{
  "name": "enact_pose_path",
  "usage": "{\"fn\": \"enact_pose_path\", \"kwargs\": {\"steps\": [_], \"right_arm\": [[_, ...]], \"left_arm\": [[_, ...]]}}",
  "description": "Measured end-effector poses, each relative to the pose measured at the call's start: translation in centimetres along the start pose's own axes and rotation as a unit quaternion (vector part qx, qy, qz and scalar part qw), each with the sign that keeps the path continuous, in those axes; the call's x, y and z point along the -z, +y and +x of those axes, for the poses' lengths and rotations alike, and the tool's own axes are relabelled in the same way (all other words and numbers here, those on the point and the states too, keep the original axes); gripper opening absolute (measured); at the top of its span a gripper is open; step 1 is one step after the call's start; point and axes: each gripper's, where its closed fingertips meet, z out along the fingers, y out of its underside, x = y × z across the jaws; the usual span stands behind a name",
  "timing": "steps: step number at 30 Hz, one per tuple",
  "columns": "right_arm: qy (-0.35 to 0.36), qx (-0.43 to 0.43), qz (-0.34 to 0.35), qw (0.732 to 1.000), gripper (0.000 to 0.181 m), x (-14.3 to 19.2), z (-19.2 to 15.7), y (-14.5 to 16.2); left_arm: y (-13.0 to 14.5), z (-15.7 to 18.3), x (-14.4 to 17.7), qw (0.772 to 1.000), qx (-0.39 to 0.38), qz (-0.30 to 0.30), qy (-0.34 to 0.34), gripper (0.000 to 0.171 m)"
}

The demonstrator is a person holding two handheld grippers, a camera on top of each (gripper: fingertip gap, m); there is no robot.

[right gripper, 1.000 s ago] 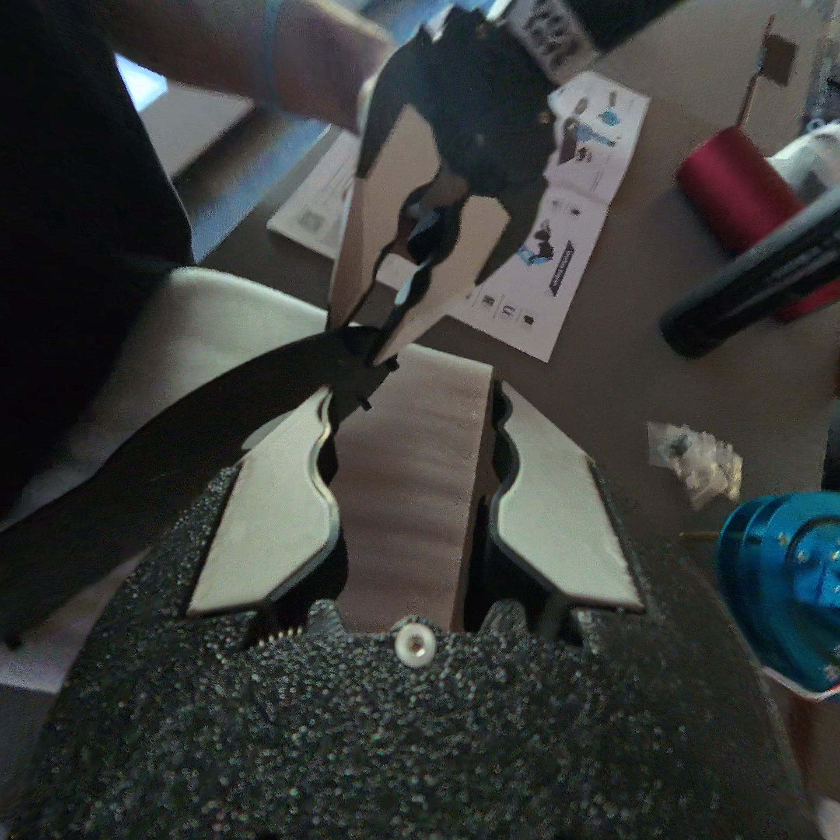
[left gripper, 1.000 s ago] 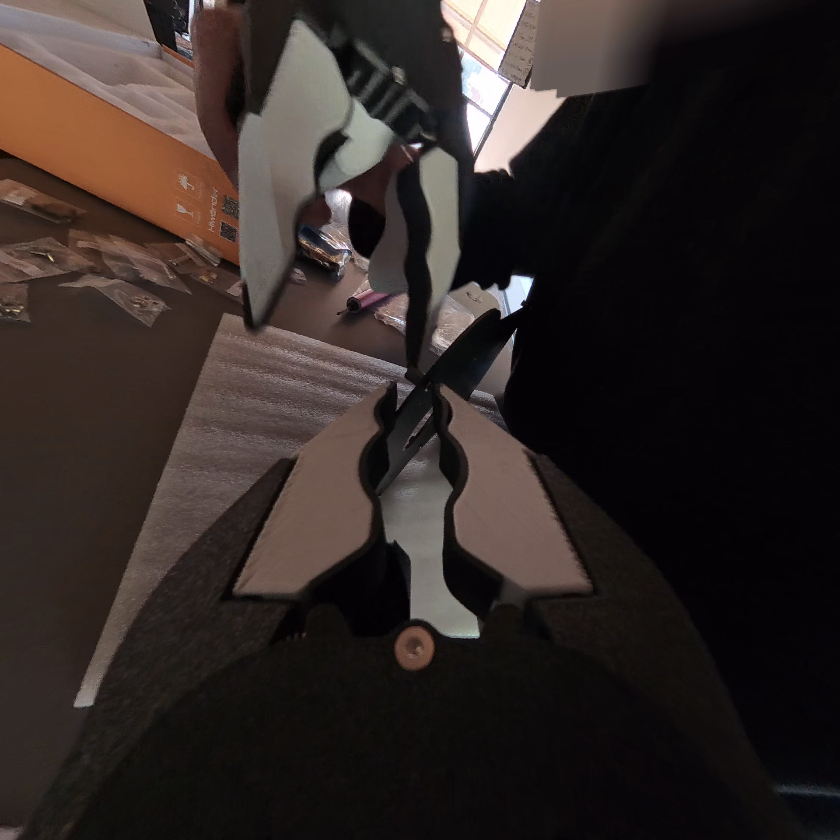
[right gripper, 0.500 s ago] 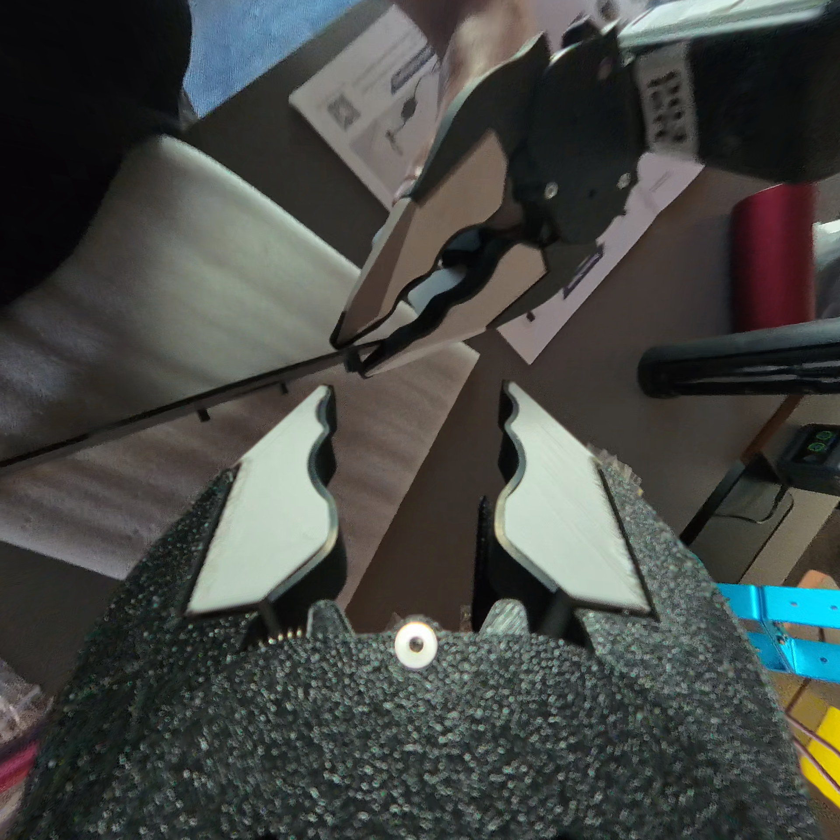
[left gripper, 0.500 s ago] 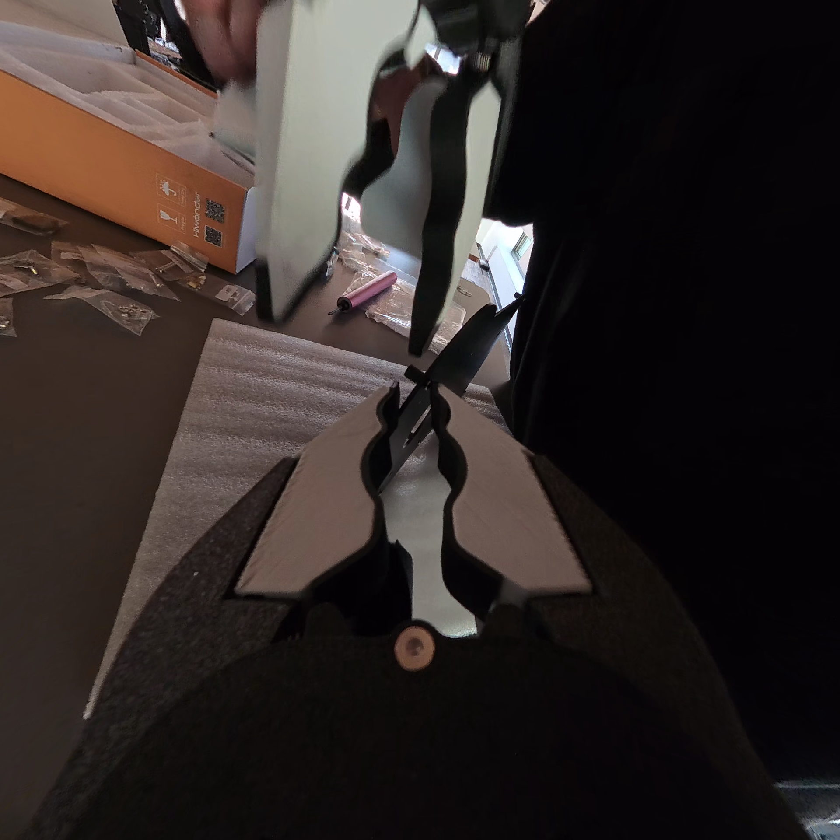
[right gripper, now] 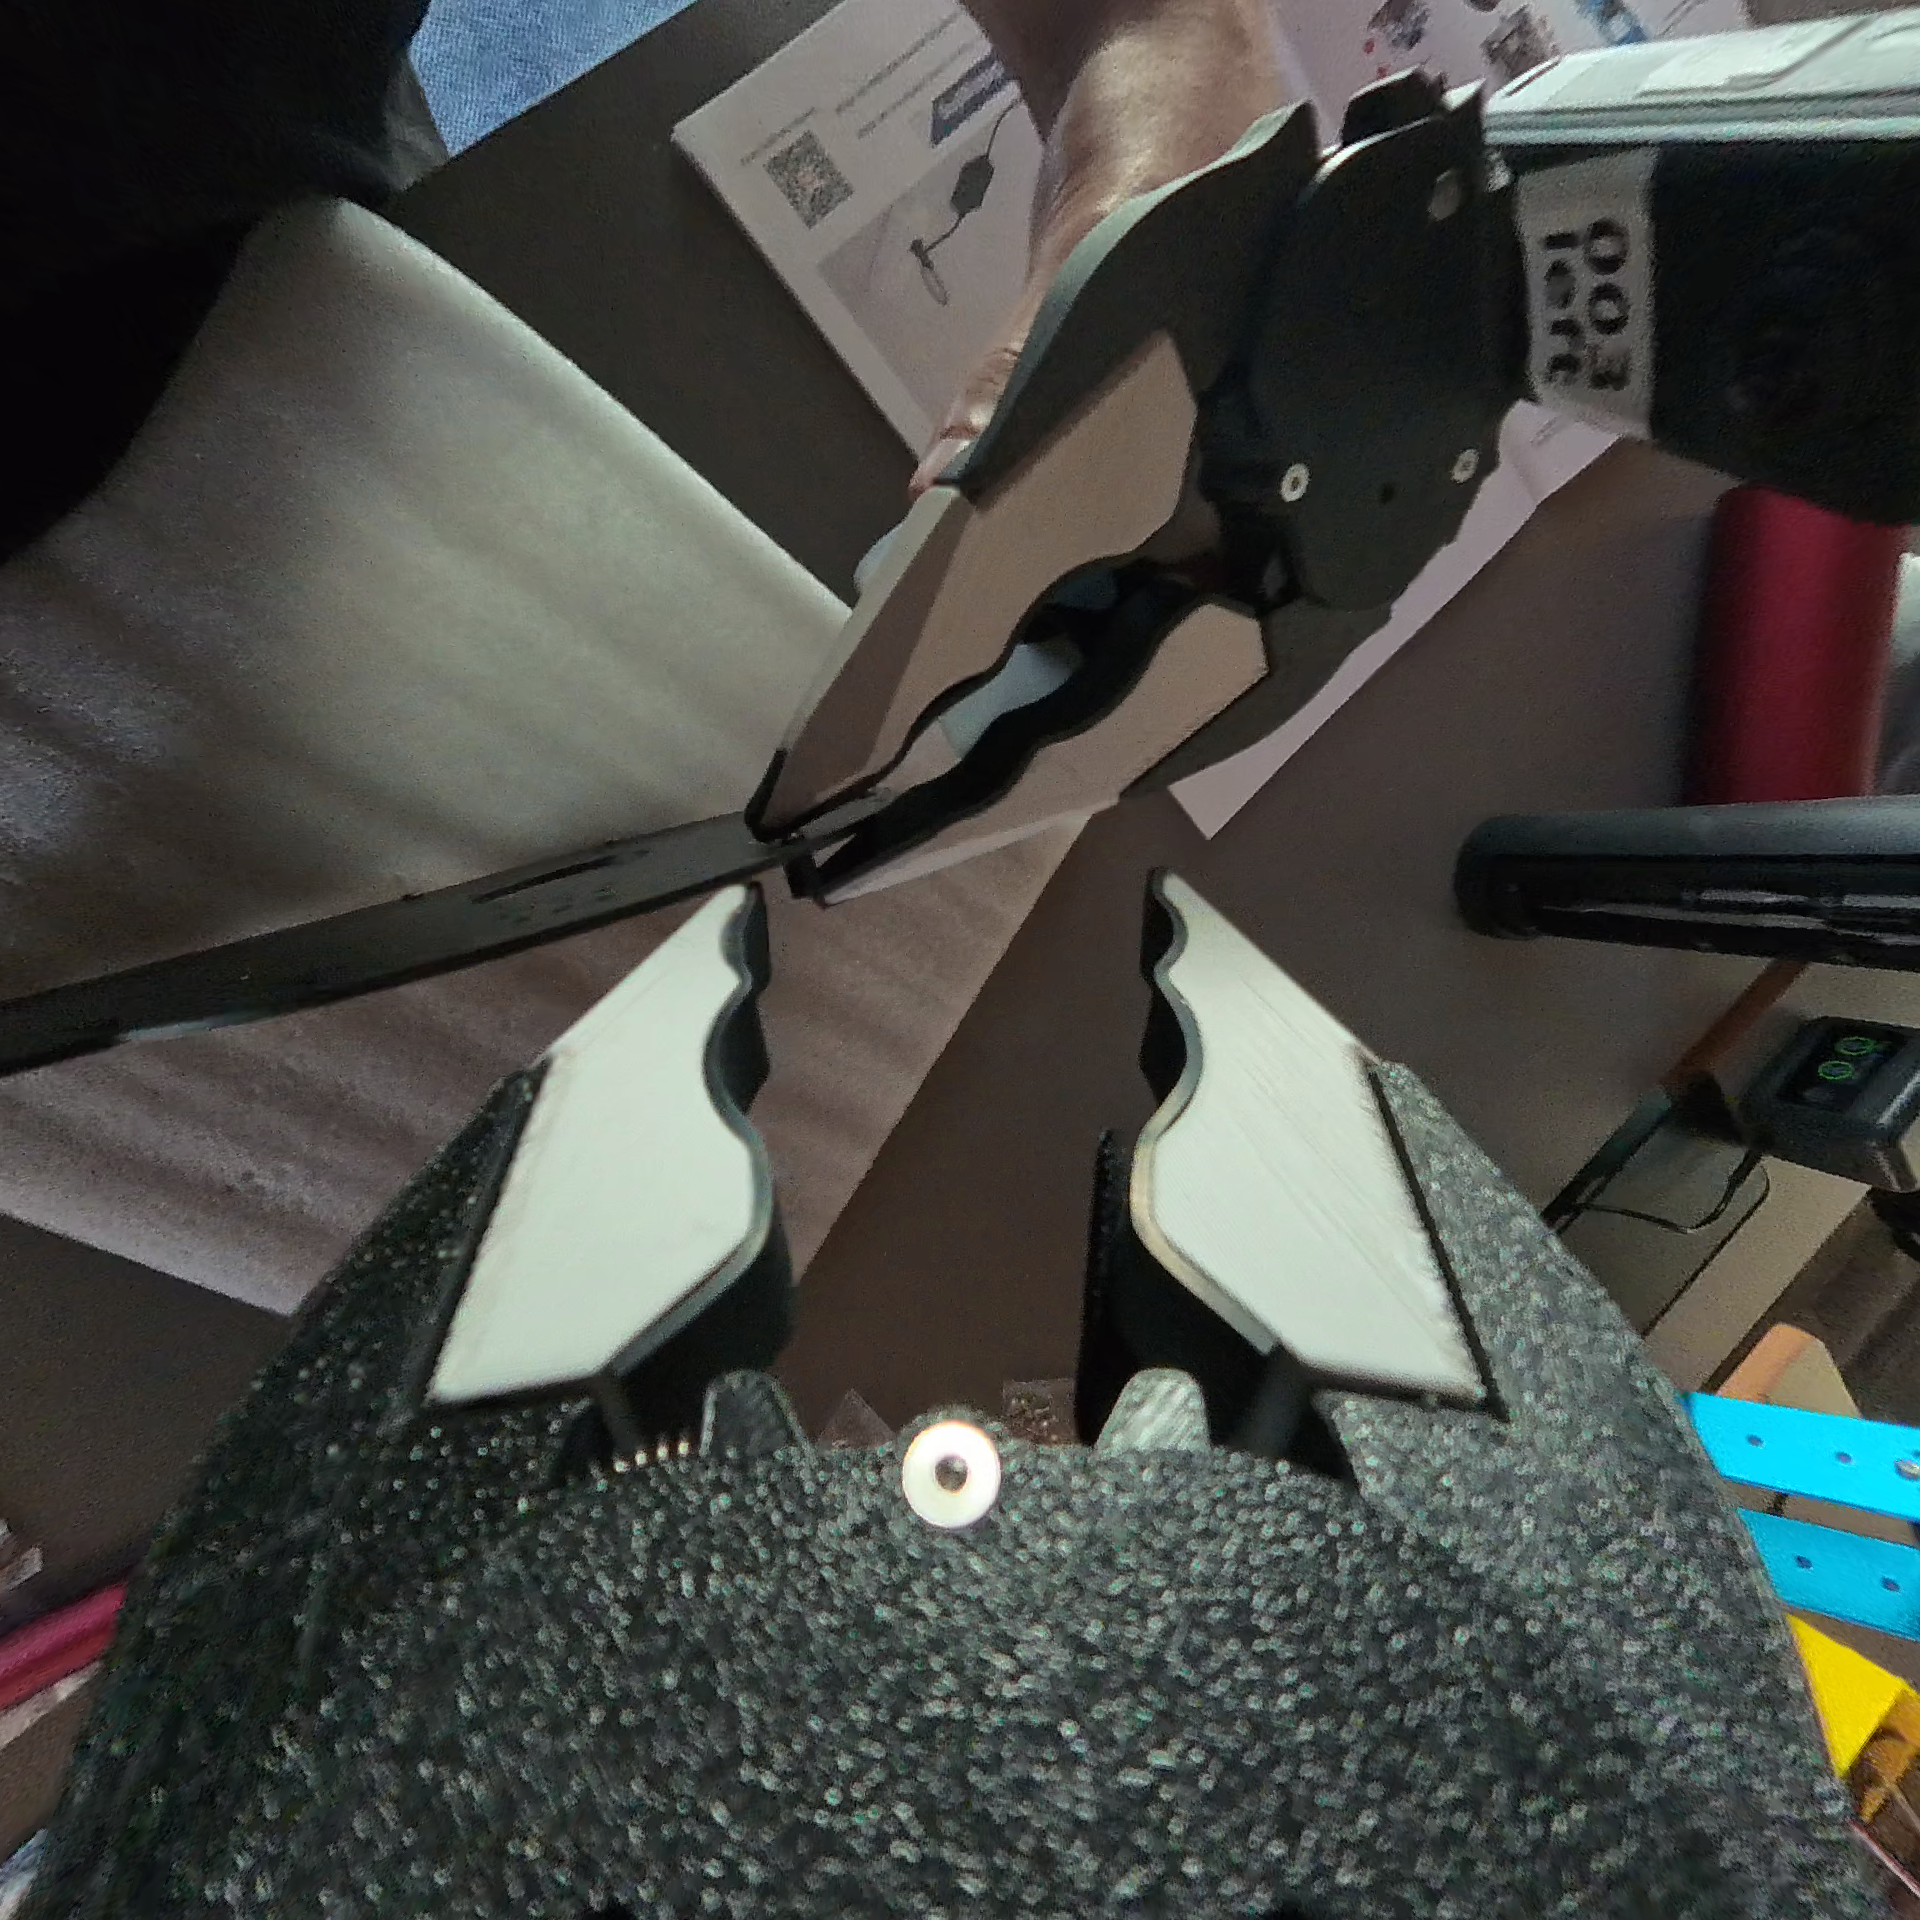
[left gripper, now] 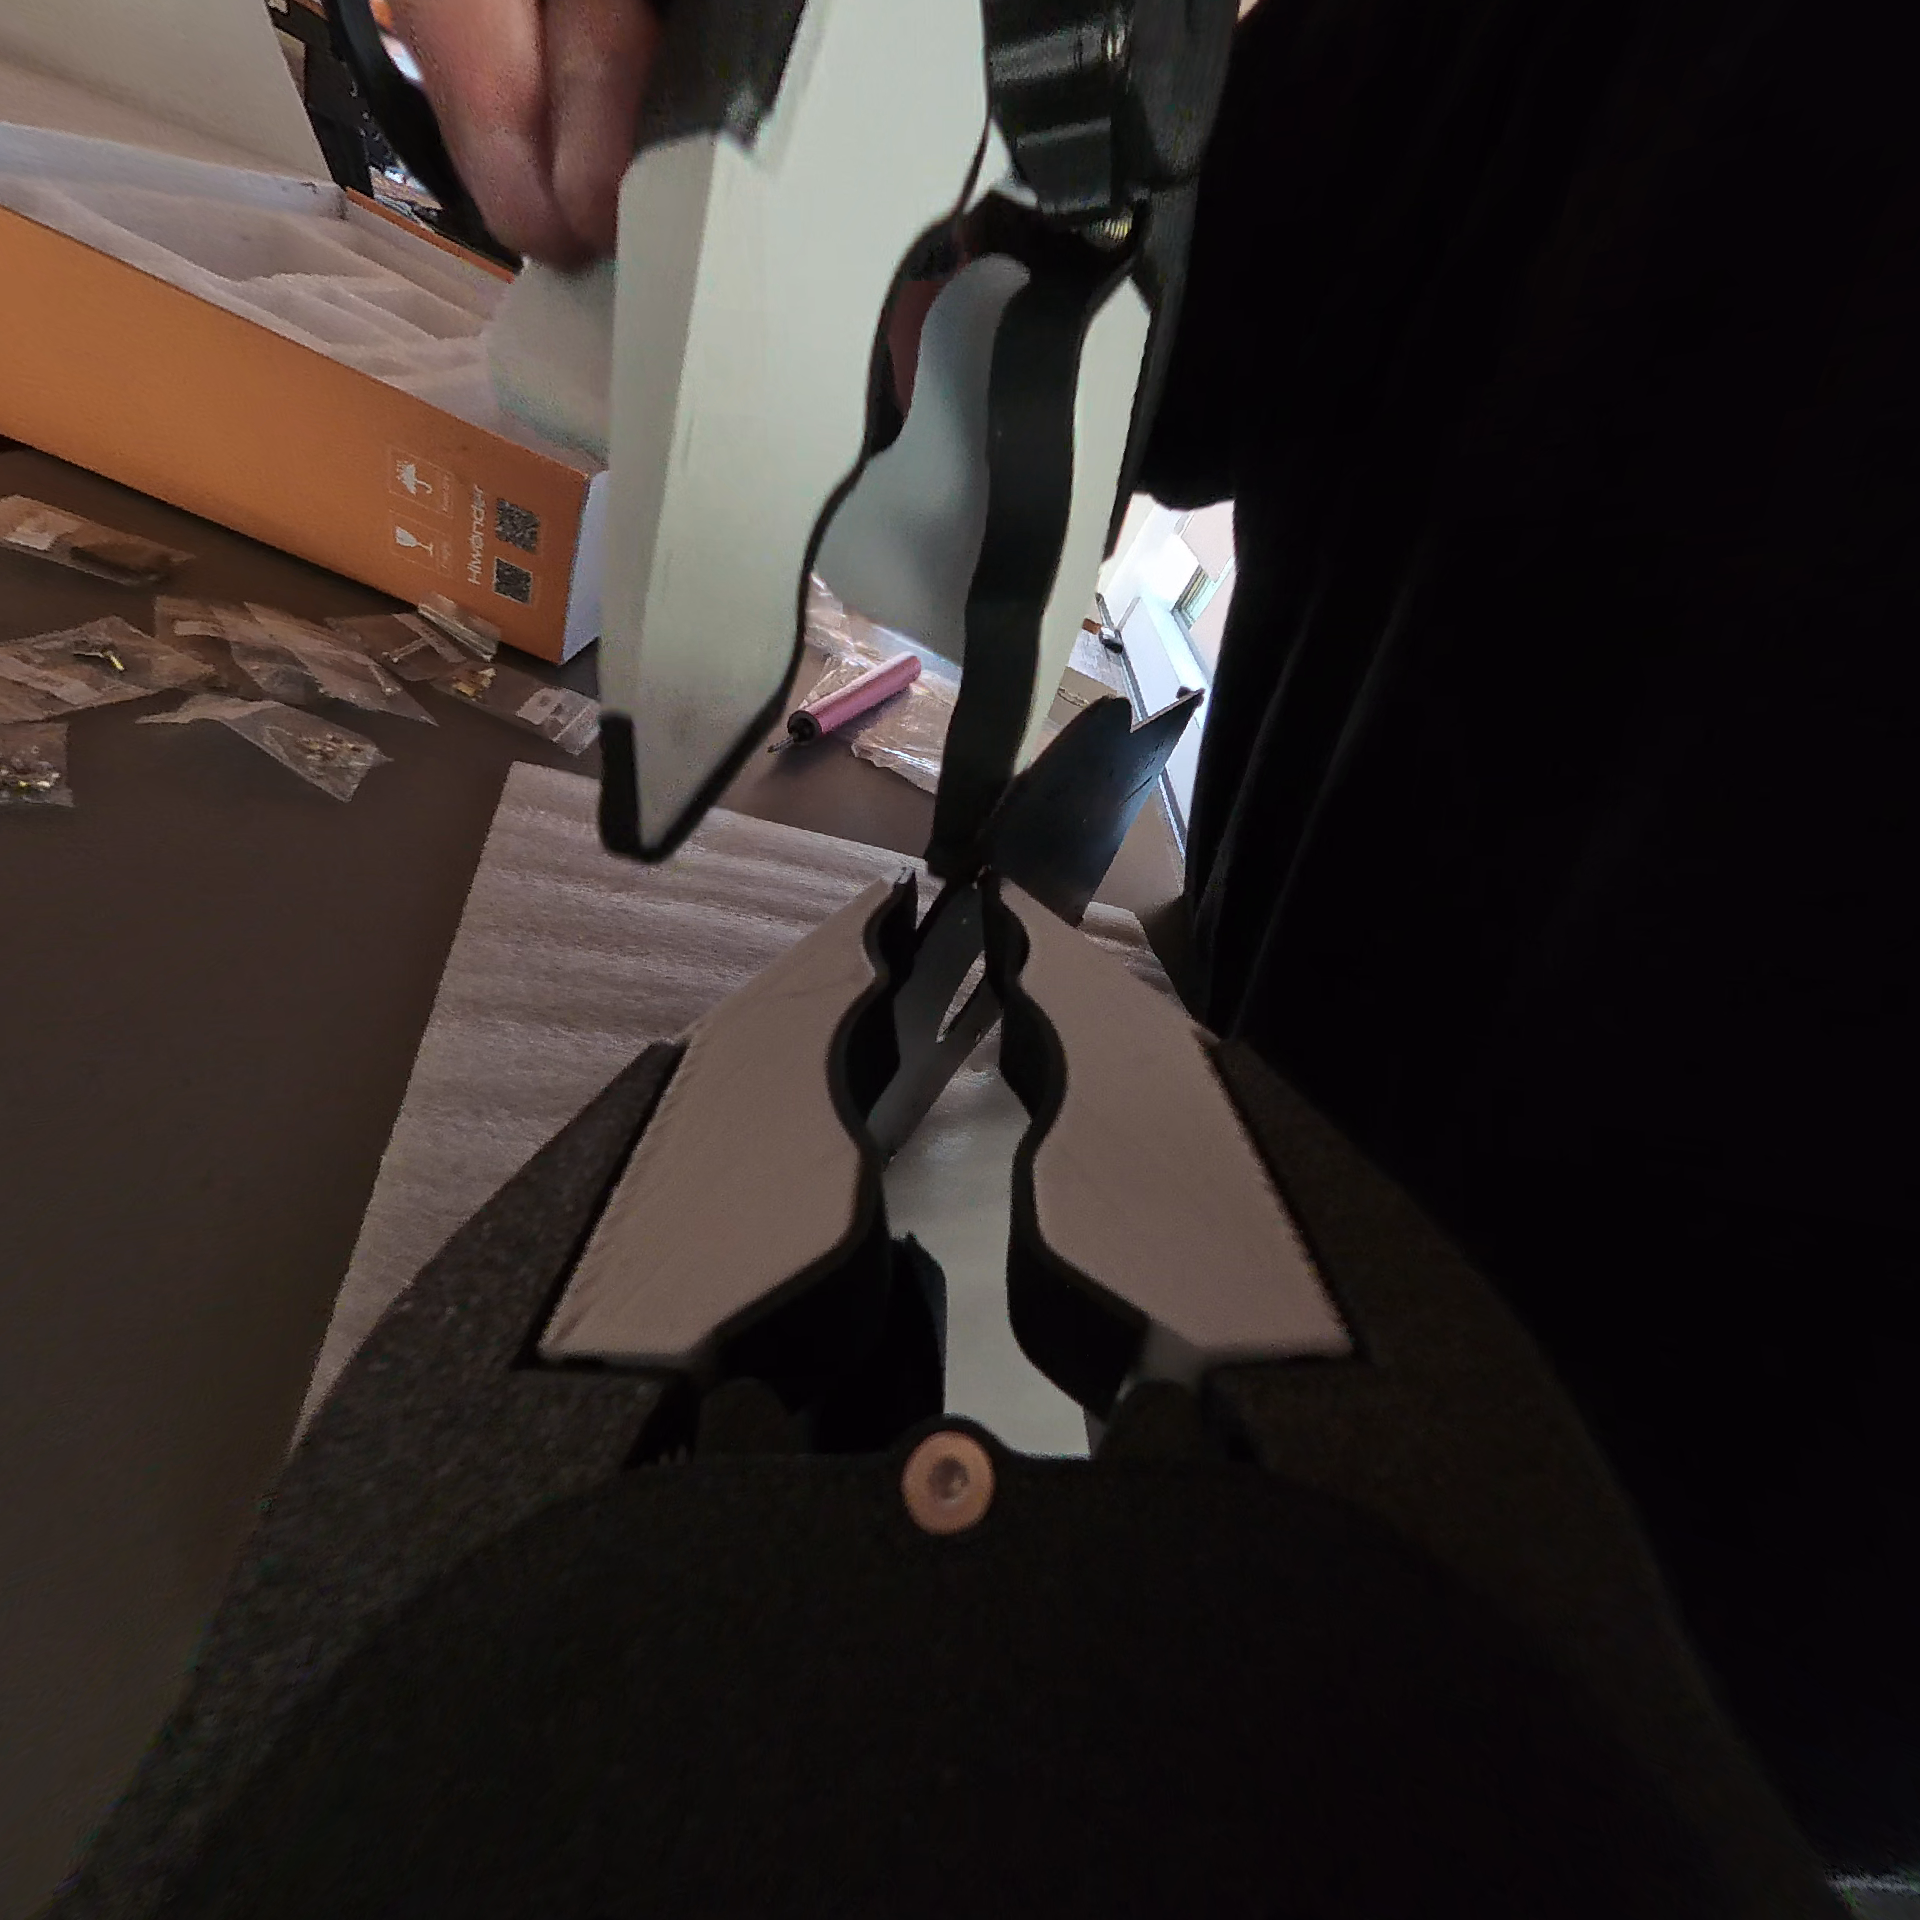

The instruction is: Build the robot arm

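Since a second ago the right gripper (right gripper: 951, 914) has been drawn back from the black plate (right gripper: 364, 935), and the whole pair has been tilted, so that the plate is now seen edge-on in the right wrist view where its broad face was shown before. The right gripper's jaws are spread wide with nothing between them; one fingertip (right gripper: 743, 914) lies just beside the plate's edge, and contact cannot be told. The left gripper (left gripper: 951, 904) is clamped on one end of the plate (left gripper: 1091, 800), which is held above the white foam sheet (left gripper: 623, 935). With only one grip left on it, the plate is judged to be carried by the left gripper alone. Beyond the plate, an orange box (left gripper: 260, 416), small clear bags (left gripper: 270, 727) and a pink pen (left gripper: 862, 691) lie on the dark table (left gripper: 208, 1039).
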Motion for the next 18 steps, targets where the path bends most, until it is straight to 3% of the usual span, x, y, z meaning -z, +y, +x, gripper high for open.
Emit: {"fn": "enact_pose_path", "kwargs": {"steps": [2, 7, 14, 18], "right_arm": [[0.007, 0.011, -0.006, 1.0, 0.069, -0.7, 0.2, 0.1], [0.013, -0.003, 0.007, 1.0, 0.082, -0.6, 1.1, 0.2], [0.01, -0.034, 0.026, 0.999, 0.063, 1.1, 0.4, 0.5], [-0.001, -0.02, -0.011, 1.0, 0.067, 0.5, -0.8, 1.5]], "left_arm": [[0.0, 0.0, 0.0, 1.0, 0.0, 0.002, 0.003, 0.012], [0.0, -0.1, 0.0, 1.0, -0.008, 0.01, -0.006, 0.011], [0.0, -0.3, 0.0, 1.0, -0.014, 0.024, -0.007, 0.01], [0.0, -0.4, 0.0, 1.0, -0.016, 0.024, -0.01, 0.01]]}}
